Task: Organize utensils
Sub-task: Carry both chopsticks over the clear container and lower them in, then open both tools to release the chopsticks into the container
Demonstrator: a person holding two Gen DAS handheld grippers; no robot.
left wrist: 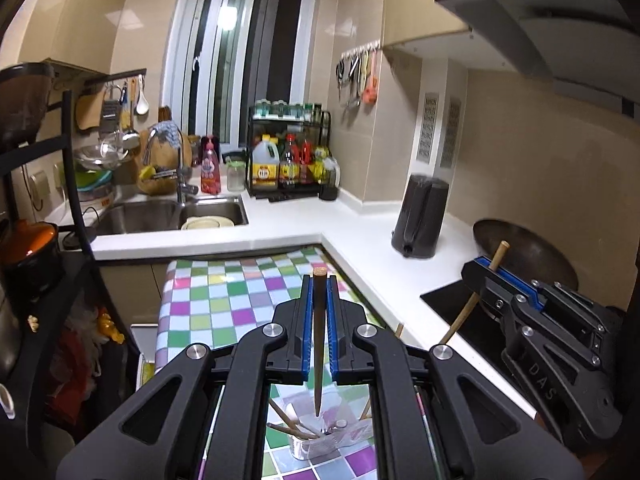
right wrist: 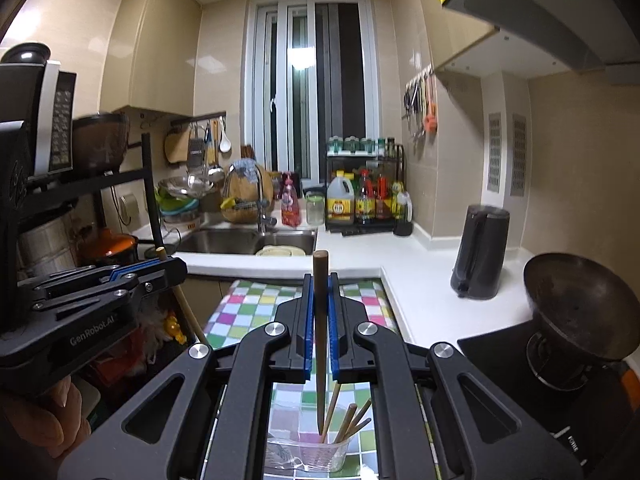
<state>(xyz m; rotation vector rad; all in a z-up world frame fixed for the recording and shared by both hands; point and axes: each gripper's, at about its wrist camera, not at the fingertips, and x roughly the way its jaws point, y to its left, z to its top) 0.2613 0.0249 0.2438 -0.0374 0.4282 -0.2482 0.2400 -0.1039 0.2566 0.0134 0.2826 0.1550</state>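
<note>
My left gripper [left wrist: 319, 280] is shut on a dark wooden chopstick [left wrist: 319, 340] that stands upright, tip down, above a clear plastic container [left wrist: 320, 440] holding several chopsticks and a spoon. My right gripper [right wrist: 320, 280] is shut on a brown chopstick [right wrist: 320, 340], also tip down over the same clear container [right wrist: 308, 456]. In the left wrist view the right gripper [left wrist: 486, 266] shows at the right with its chopstick [left wrist: 464, 316] slanting down. In the right wrist view the left gripper [right wrist: 172, 266] shows at the left, gripping its chopstick [right wrist: 188, 312], with a person's hand [right wrist: 52, 412] below it.
The container stands on a table with a checked cloth [left wrist: 224, 300]. A white L-shaped counter [left wrist: 360, 232] wraps around it, with a sink [left wrist: 160, 212], a bottle rack [left wrist: 288, 160], a black kettle [left wrist: 420, 216] and a wok [left wrist: 532, 252] on a hob. A black shelf rack [left wrist: 72, 200] stands left.
</note>
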